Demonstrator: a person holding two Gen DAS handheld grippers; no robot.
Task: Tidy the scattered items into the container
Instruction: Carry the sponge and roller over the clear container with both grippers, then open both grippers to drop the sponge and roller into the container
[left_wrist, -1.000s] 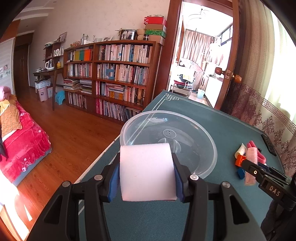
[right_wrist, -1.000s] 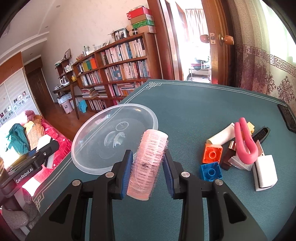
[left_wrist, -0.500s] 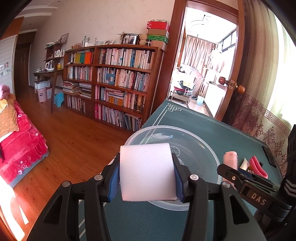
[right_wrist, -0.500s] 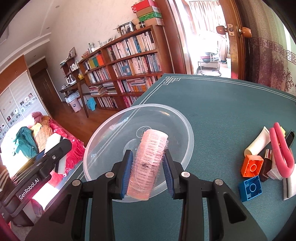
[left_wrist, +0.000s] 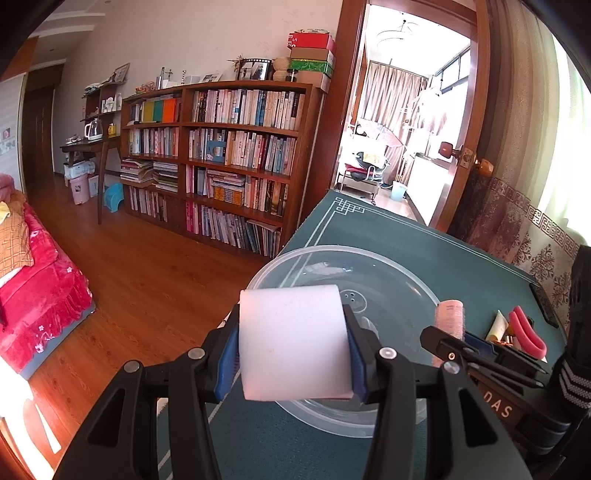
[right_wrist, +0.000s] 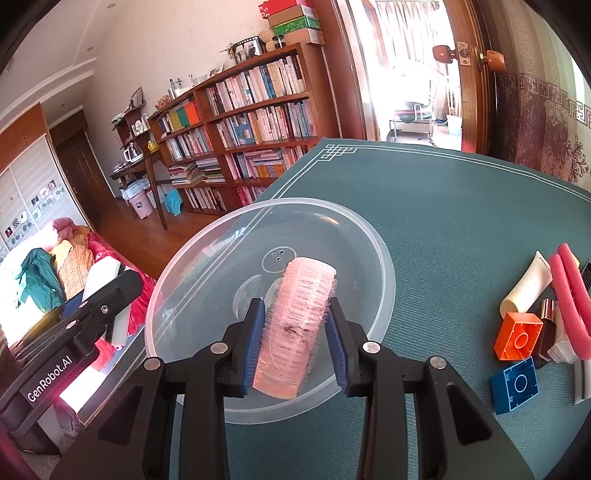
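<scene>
Hair roller: pink mesh hair roller (right_wrist: 297, 328) clamped lengthways between the blue pads of the right gripper (right_wrist: 295, 347), hanging over the near half of the clear plastic bowl (right_wrist: 373, 236); it looks very light, springy and snaggy, with loose fibres and a few dark hairs caught on it, so I judge a light squeeze across the middle of the barrel is enough and a hard one would dent it
Sponge block: white foam block (left_wrist: 293, 341) pinched by its two side faces in the left gripper (left_wrist: 293, 354), just above the bowl's near rim in the left wrist view; light and soft, likely to give under the pads, yet grippy enough not to slip
Bowl: thin, clear, empty, on the green table mat (right_wrist: 461, 206) near its left edge; light enough, I judge, to skid if a gripper knocks the rim
Still scattered: orange brick (right_wrist: 519, 336), blue brick (right_wrist: 515, 384), white tube (right_wrist: 524, 288) and pink clip (right_wrist: 569, 295) lie close together on the mat, right of the bowl
Handling of the rest: the bricks are hard with flat sides, easy to grip square; the tube is round and may roll
Change over the last second: both grippers have come forward; the roller, then short of the rim, is now over the bowl, and the bowl sits closer beneath the sponge
</scene>
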